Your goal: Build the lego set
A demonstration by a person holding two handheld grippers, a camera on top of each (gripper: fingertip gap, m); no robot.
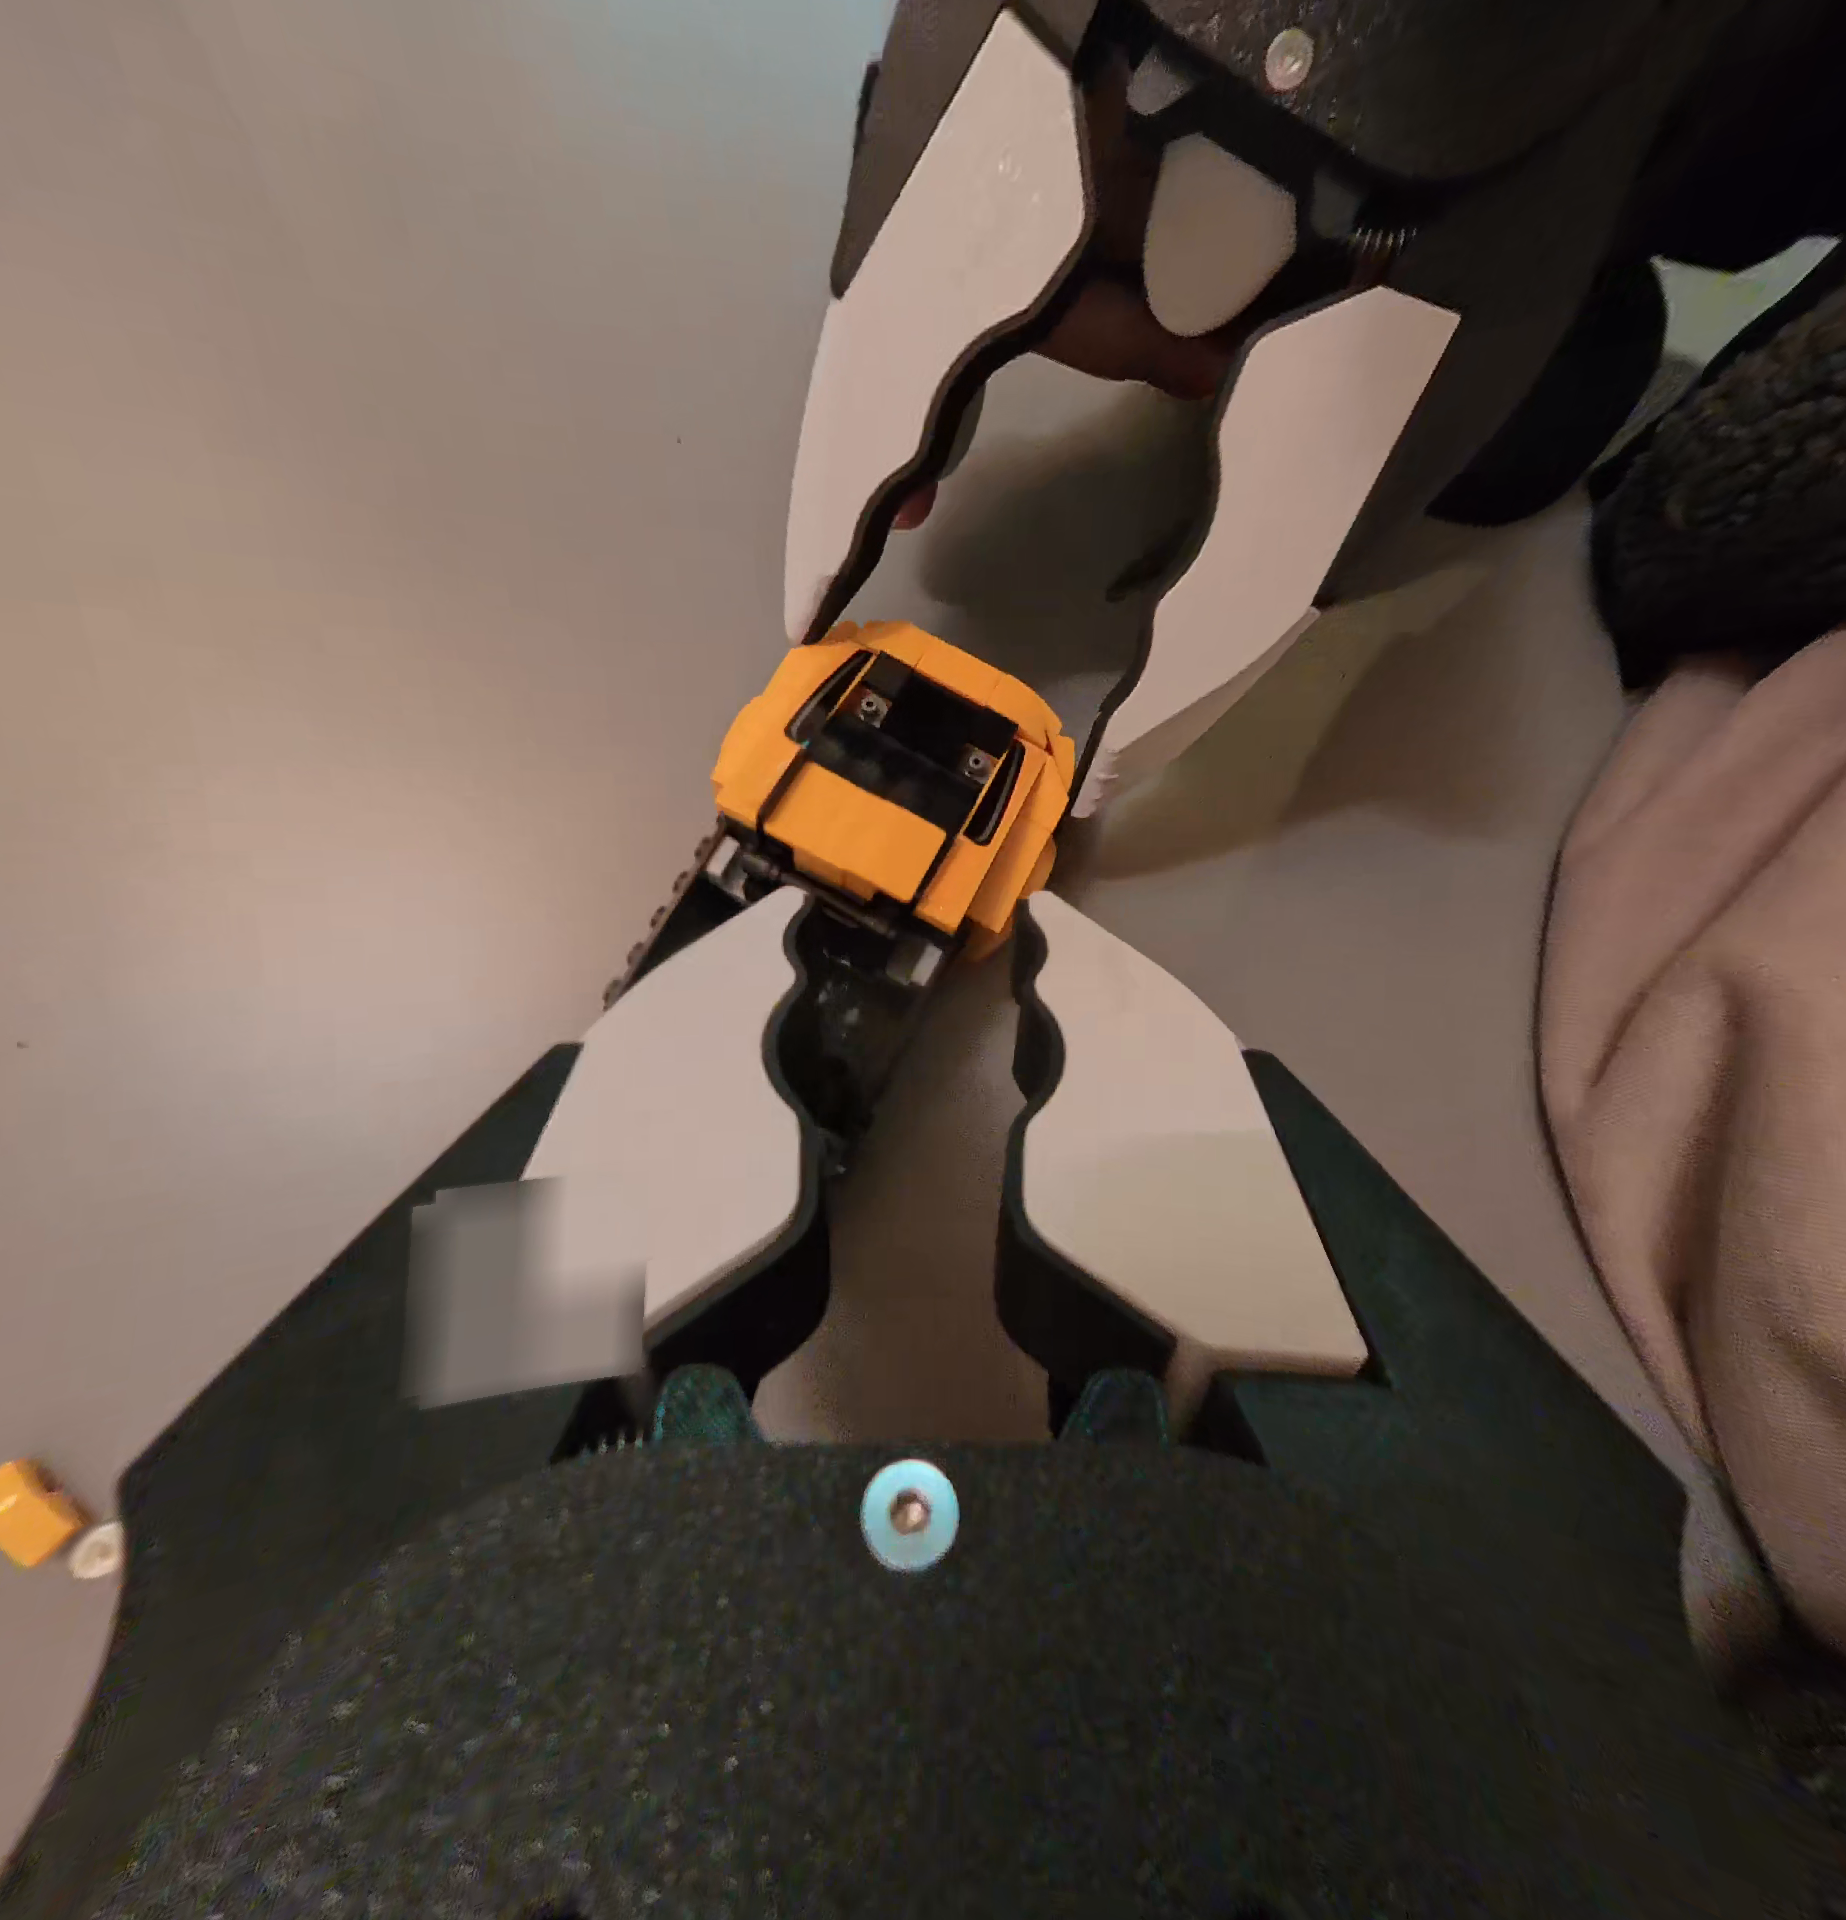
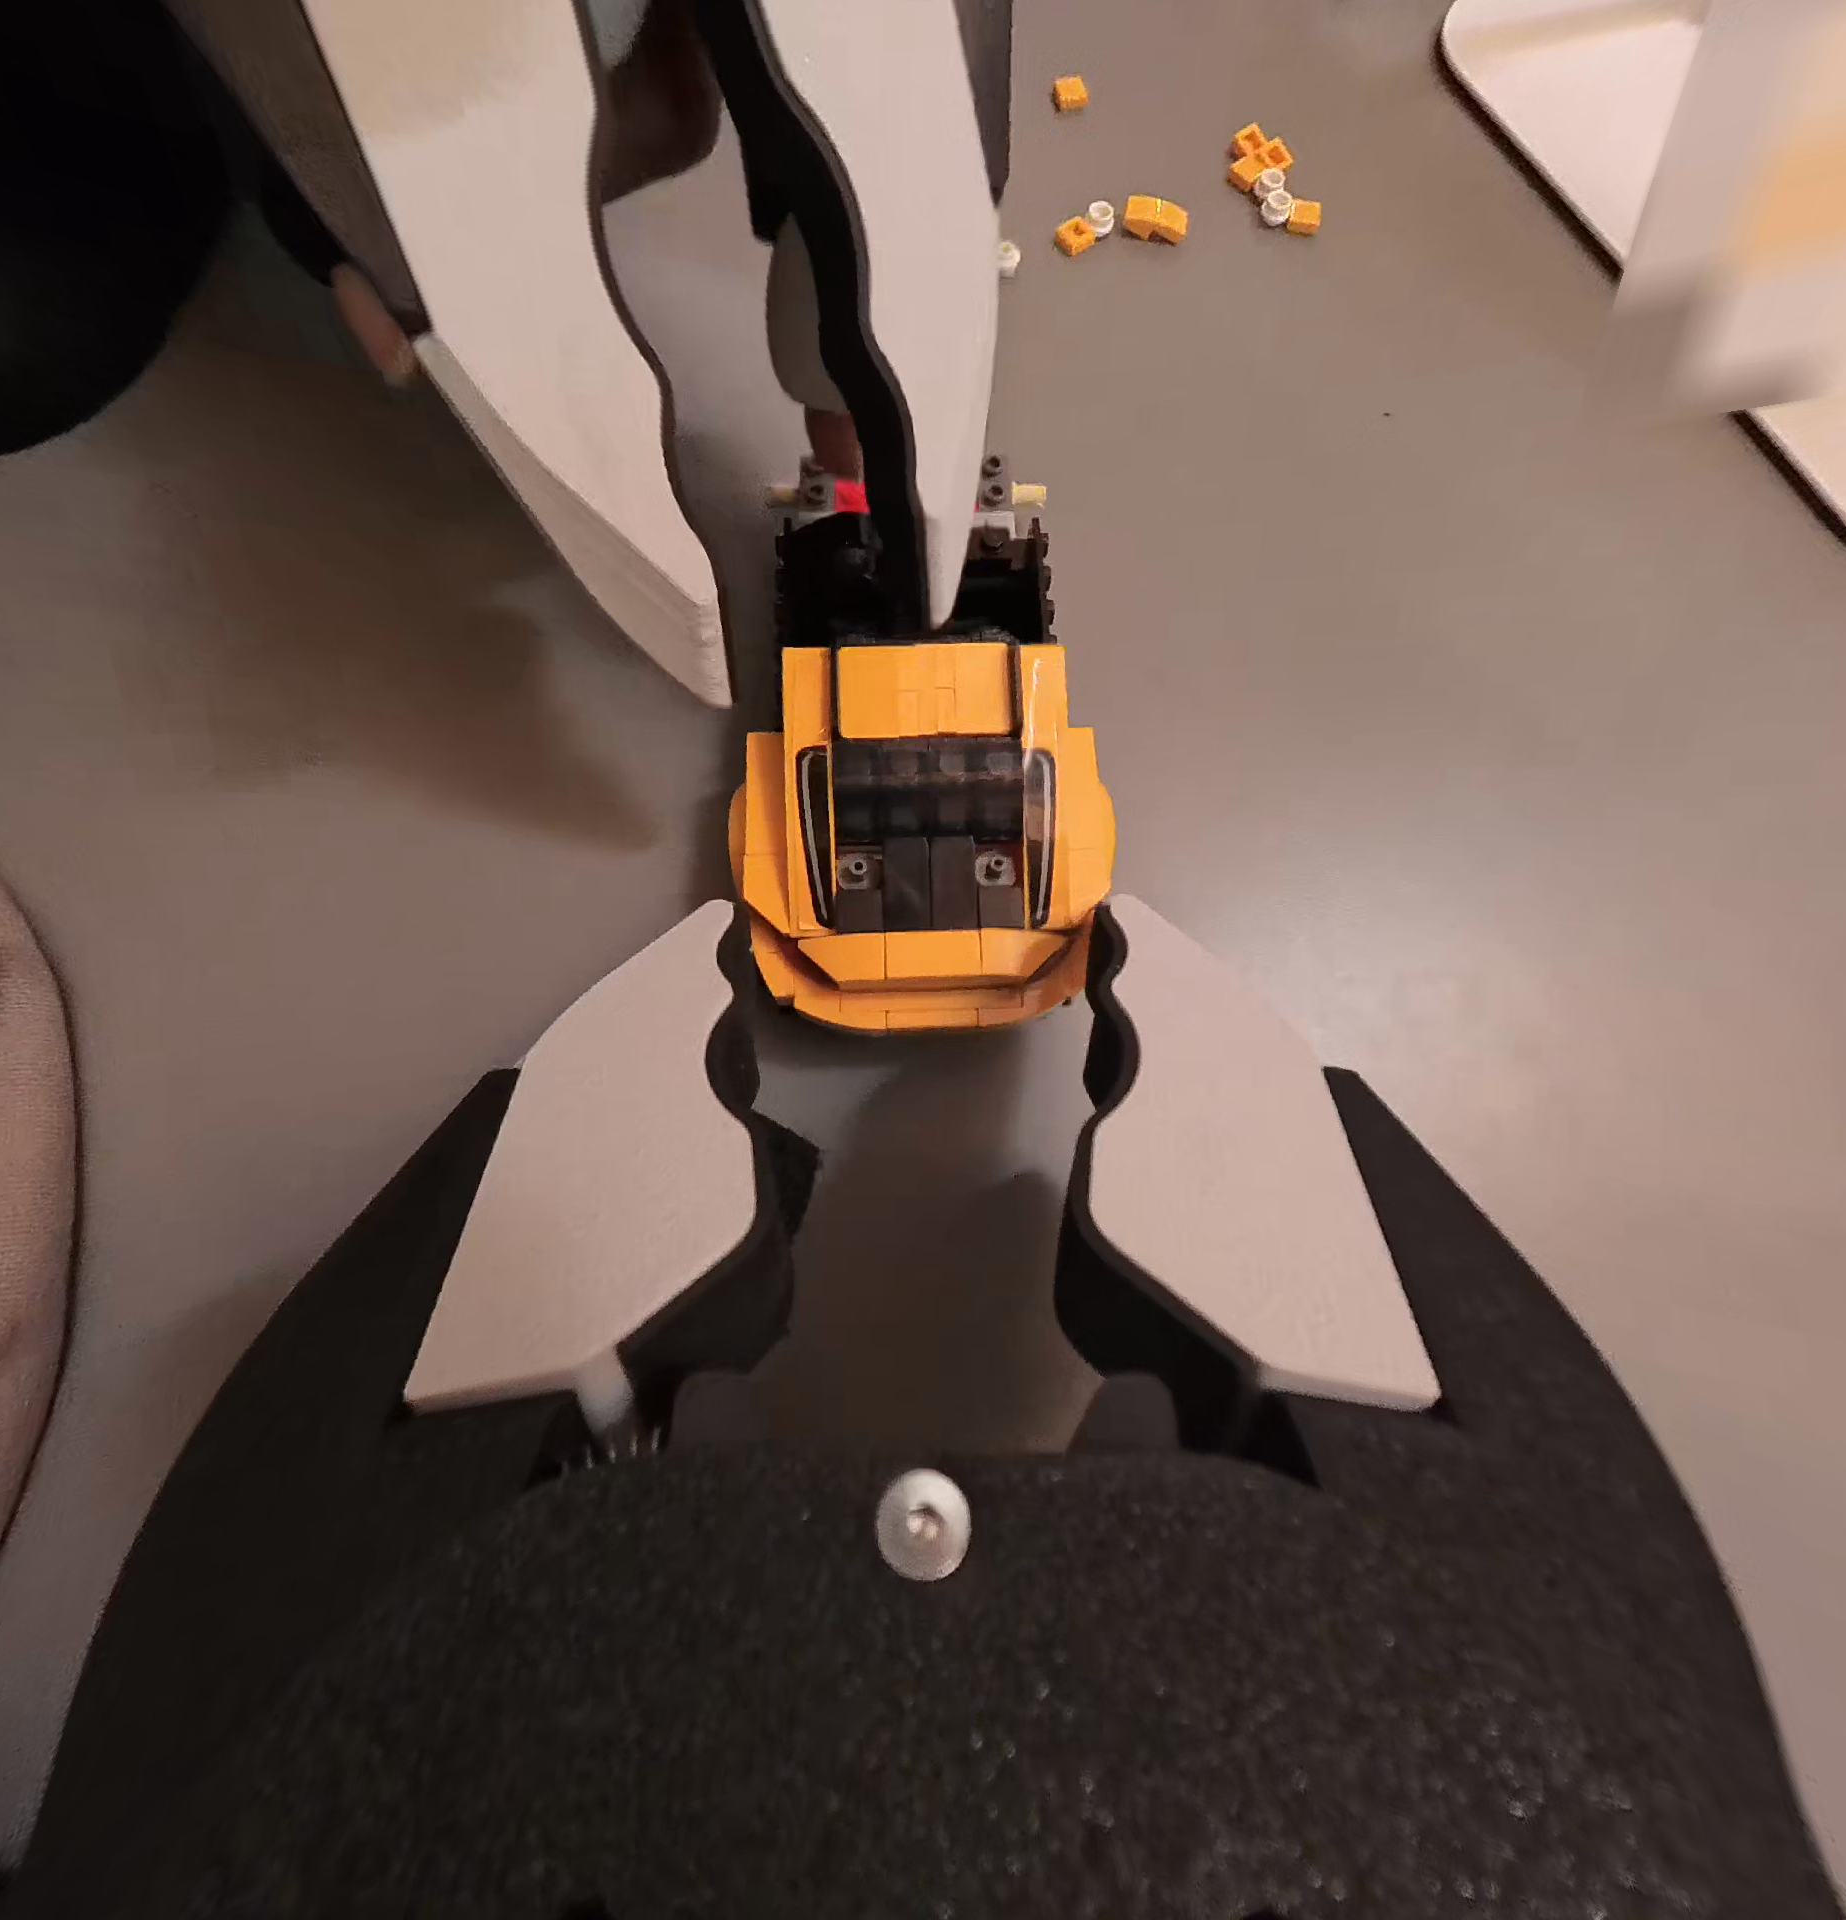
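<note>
An orange and black lego car (image 1: 877, 831) sits on the grey table, and also shows in the right wrist view (image 2: 919, 956). My right gripper (image 2: 919, 909) spans the car's orange end, with a fingertip against each side. It enters the left wrist view from the top (image 1: 950, 707). My left gripper (image 1: 898, 914) is open at the car's bare black end. In the right wrist view (image 2: 825, 644) one of its fingers (image 2: 929, 468) reaches into the open black interior. The other finger (image 2: 628, 520) is outside the car's left wall.
Several loose orange and white pieces (image 2: 1179, 197) lie on the table (image 2: 1418, 727) behind the car. An orange brick (image 1: 20, 1512) and a white round stud (image 1: 96, 1548) lie near my left gripper. A white tray or sheet (image 2: 1584, 125) is at the far right. A beige sleeve (image 1: 1729, 1039) is close by. About 5 centimetres separates my left fingertips from my right. The left tips stand about 15 centimetres off the white round stud (image 1: 96, 1548). It is also in sight in the right wrist view (image 2: 1091, 210).
</note>
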